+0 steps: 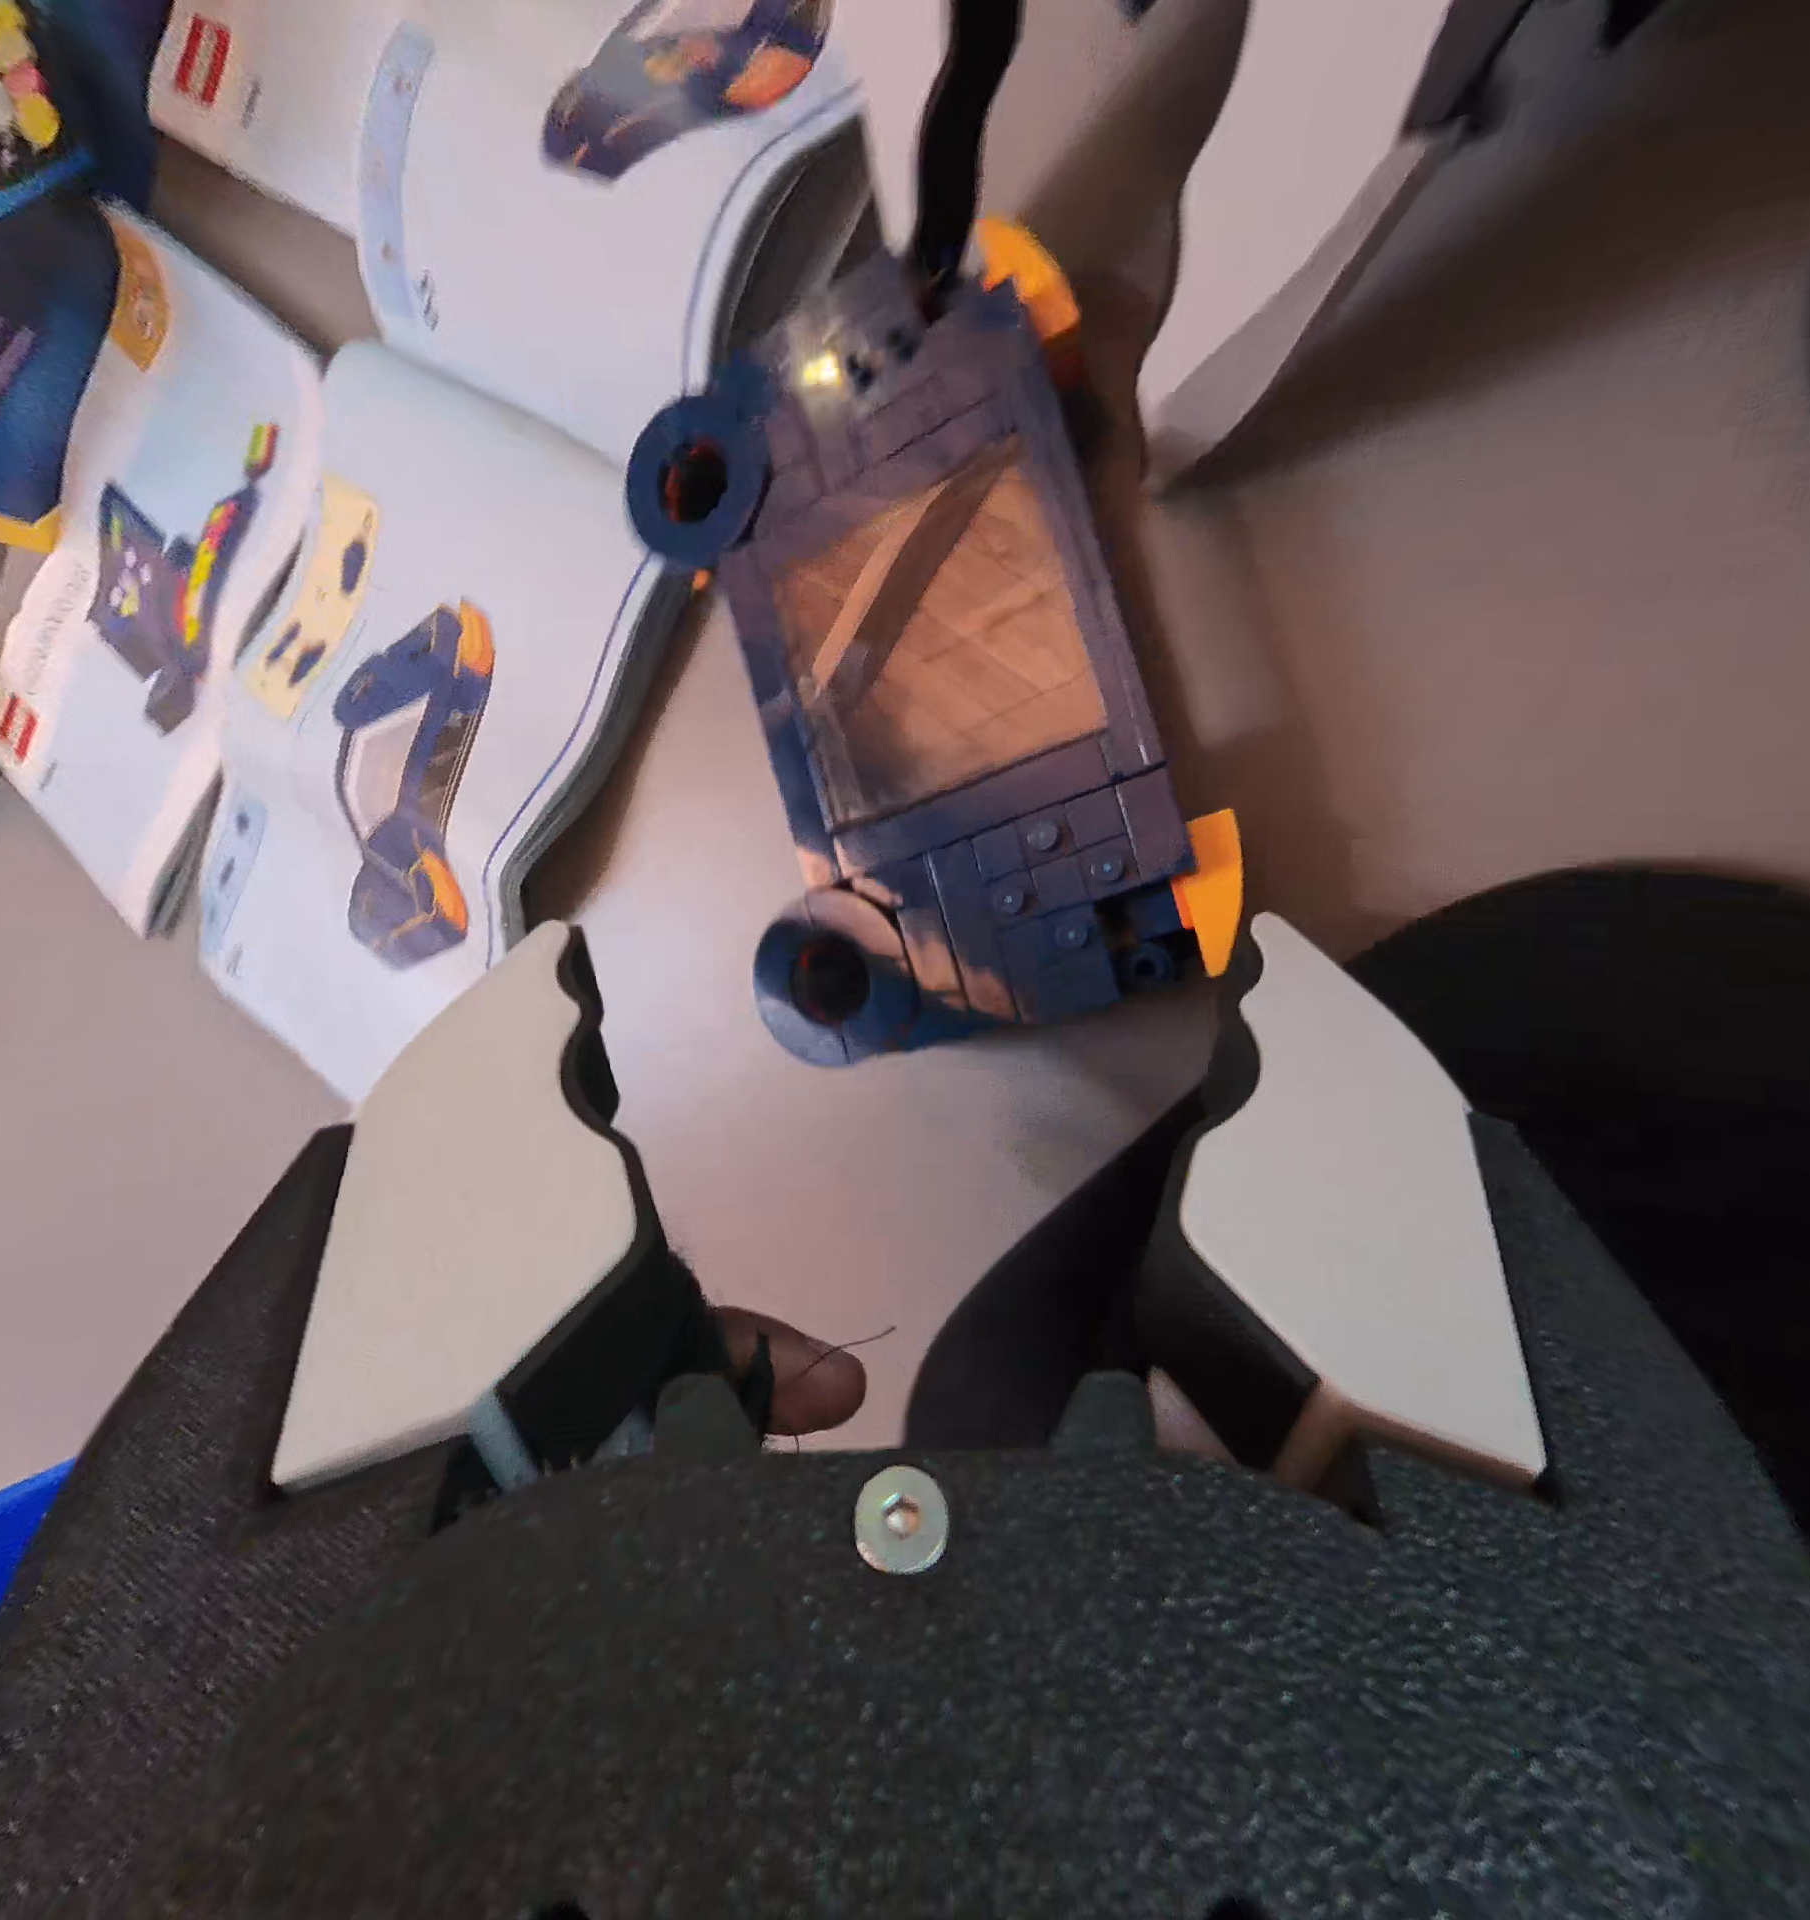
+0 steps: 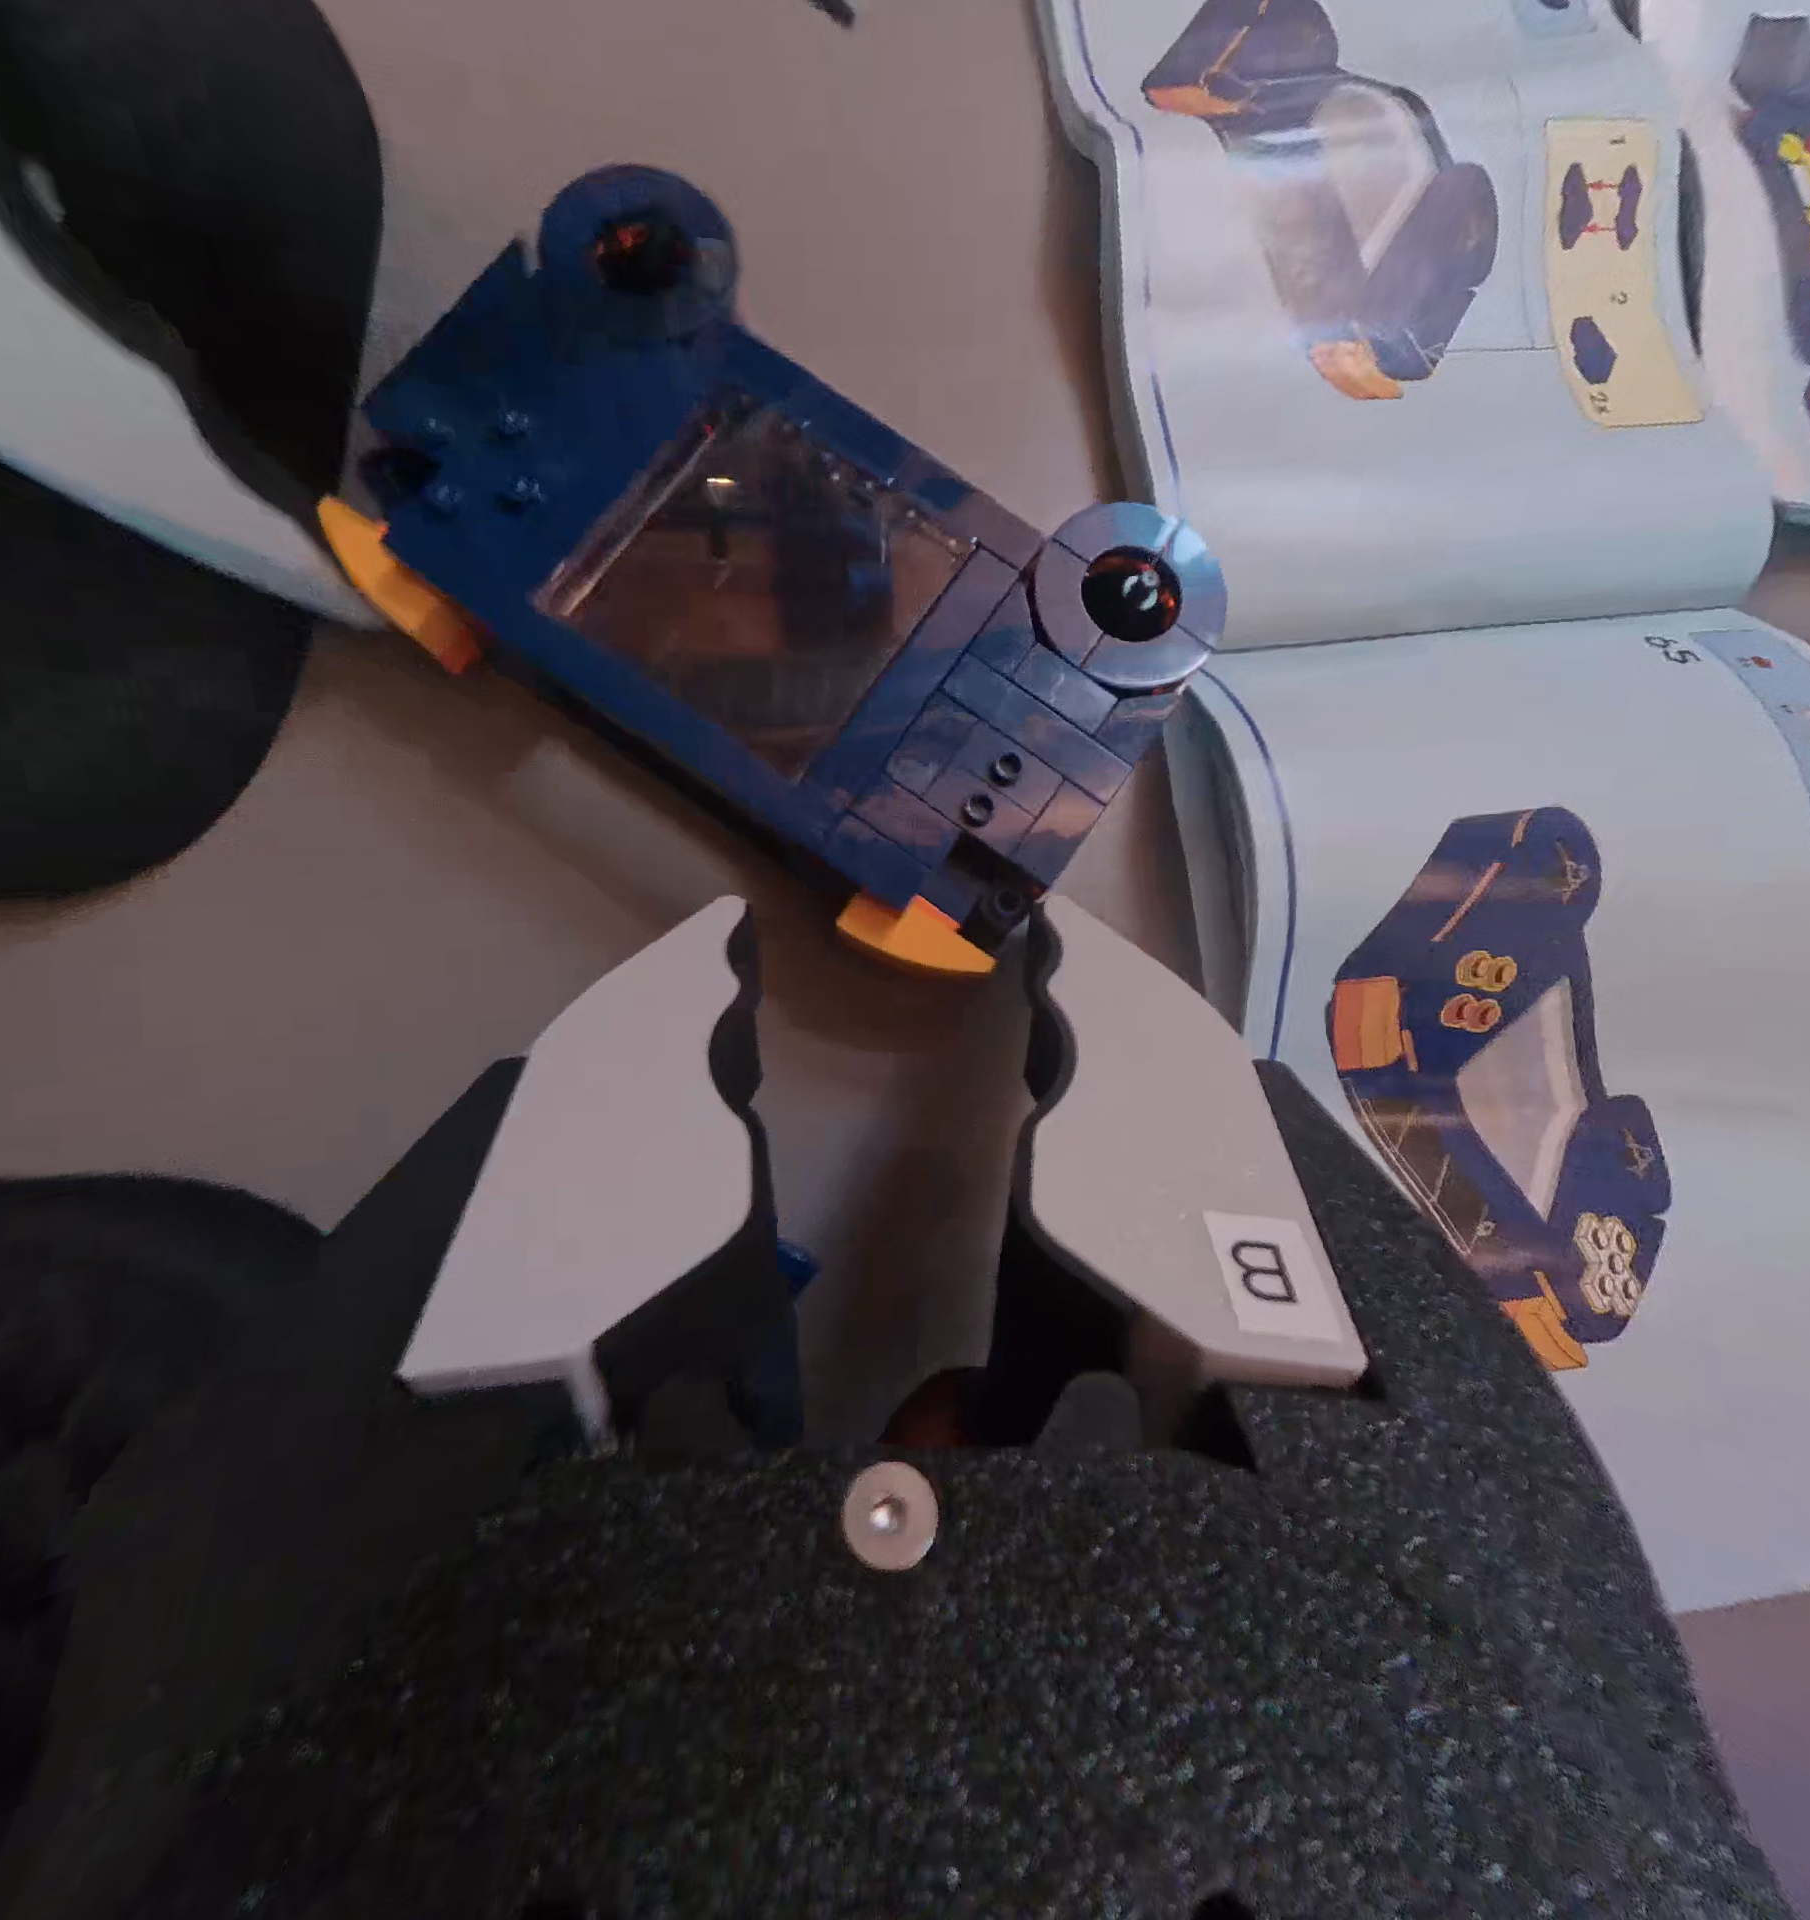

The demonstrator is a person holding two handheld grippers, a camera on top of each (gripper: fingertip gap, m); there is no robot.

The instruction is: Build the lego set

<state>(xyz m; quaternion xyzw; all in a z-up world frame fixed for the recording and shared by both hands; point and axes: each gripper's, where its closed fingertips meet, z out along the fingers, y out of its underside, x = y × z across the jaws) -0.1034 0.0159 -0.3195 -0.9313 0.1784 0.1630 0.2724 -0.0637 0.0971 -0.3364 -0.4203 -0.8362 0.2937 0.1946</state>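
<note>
Dark-blue brick model with clear window and orange corners [image 1: 942,665] on beige table [image 1: 1400,675], open instruction booklet [image 1: 392,665] beside; left gripper [image 1: 911,966] jaws wide, empty; right gripper [image 2: 885,925] jaws parted, empty

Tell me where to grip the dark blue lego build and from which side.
Probably grip the dark blue lego build across its narrow width at the studded end, coming from the near side where the left gripper stands open. The long edges are straight and parallel there; the round rings and orange wedges would slip.
</note>
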